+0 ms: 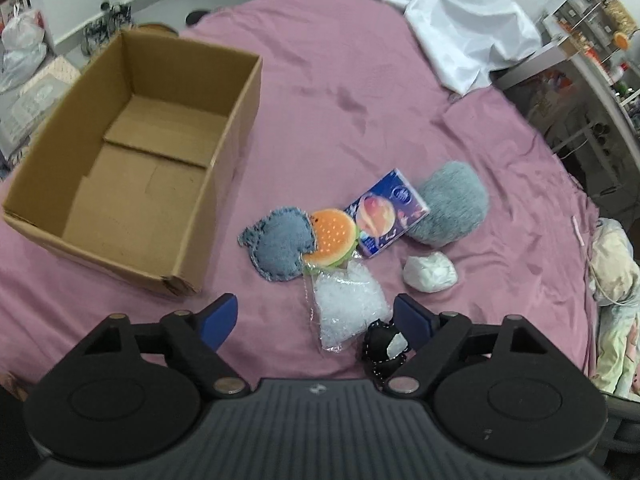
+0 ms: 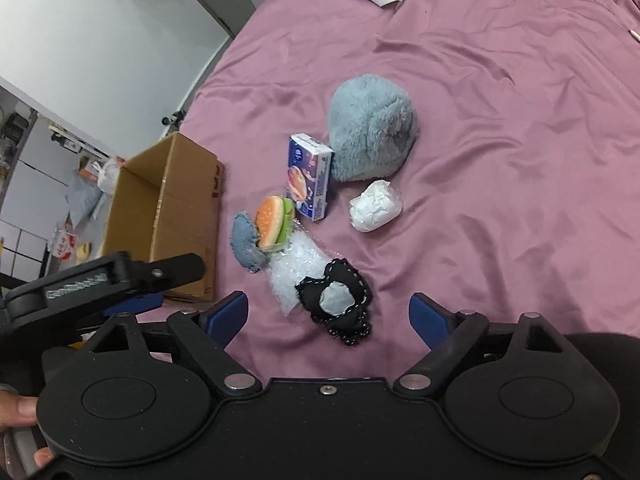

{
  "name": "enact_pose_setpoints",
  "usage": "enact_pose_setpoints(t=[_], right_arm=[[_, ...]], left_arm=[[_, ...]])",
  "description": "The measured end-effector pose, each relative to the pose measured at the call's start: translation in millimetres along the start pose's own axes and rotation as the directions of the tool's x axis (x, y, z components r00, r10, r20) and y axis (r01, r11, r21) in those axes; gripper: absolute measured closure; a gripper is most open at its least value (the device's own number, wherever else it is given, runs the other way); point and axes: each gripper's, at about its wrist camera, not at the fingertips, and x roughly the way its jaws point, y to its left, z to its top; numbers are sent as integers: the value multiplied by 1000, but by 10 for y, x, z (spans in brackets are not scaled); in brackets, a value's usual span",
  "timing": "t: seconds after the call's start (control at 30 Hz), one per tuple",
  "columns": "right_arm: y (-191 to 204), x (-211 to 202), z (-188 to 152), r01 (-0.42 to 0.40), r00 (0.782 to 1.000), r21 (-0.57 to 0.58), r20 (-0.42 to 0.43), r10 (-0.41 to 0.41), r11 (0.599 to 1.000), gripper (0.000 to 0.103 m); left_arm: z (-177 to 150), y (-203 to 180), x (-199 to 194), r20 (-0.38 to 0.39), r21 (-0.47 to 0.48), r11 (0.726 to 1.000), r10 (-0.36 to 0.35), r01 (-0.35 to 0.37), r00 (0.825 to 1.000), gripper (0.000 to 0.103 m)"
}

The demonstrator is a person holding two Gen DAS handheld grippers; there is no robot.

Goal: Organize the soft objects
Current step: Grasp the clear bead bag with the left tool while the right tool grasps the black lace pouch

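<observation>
On the pink bedspread lie a denim pad (image 1: 276,245), a burger toy (image 1: 331,240), a blue tissue pack (image 1: 386,216), a grey fluffy cushion (image 1: 452,210), a white wrapped bundle (image 1: 430,272), a clear bag of bubble wrap (image 1: 349,308) and a black stitched pad (image 2: 338,303). My left gripper (image 1: 314,320) is open over the clear bag, nothing pressed by its pads. My right gripper (image 2: 328,316) is open, the black pad lying between its fingers, untouched. The left gripper's finger (image 2: 160,272) shows at the left of the right wrist view.
An empty open cardboard box (image 1: 132,168) stands on the bed left of the pile. A white sheet (image 1: 460,20) is bunched at the far side. Shelves (image 1: 592,80) and clothing (image 1: 616,280) flank the bed's right edge. A hand (image 2: 24,408) holds the right gripper.
</observation>
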Motion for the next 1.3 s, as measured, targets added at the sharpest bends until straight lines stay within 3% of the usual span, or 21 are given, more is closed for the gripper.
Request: enact_pose_setpoints(t=[0.1, 0.17, 0.23, 0.43, 0.83, 0.93, 1.07, 1.13, 1.2, 1.3], right_arm=[[-23, 104, 7, 17, 999, -14, -36, -18, 1000, 22], [-32, 135, 22, -13, 999, -25, -48, 12, 1000, 28], [-32, 166, 48, -53, 997, -34, -60, 51, 998, 28], [-108, 371, 121, -72, 990, 23, -117, 74, 997, 33], [-29, 699, 130, 3, 986, 30, -168, 2, 1000, 34], [-17, 740, 135, 28, 985, 25, -172, -23, 999, 34], [-16, 817, 153, 38, 983, 35, -181, -31, 999, 35], [11, 849, 148, 45, 982, 27, -183, -39, 999, 45], [61, 875, 132, 54, 980, 11, -193, -51, 998, 61], [153, 816, 118, 82, 983, -26, -163, -86, 996, 68]], left_arm=[[35, 2, 142, -19, -34, 999, -28, 27, 999, 23], [53, 18, 224, -29, -66, 996, -56, 54, 998, 23], [58, 9, 300, -40, -77, 996, -52, 49, 998, 23], [70, 17, 519, -74, -114, 993, -45, 37, 996, 30], [52, 55, 867, -113, -186, 980, -91, 69, 989, 34], [30, 69, 952, -124, -209, 974, -116, 89, 985, 40], [37, 62, 979, -132, -211, 972, -132, 102, 982, 58], [55, 43, 971, -146, -212, 971, -144, 111, 979, 65], [77, 34, 956, -155, -217, 970, -146, 111, 977, 69], [101, 16, 916, -160, -212, 972, -133, 97, 978, 70]])
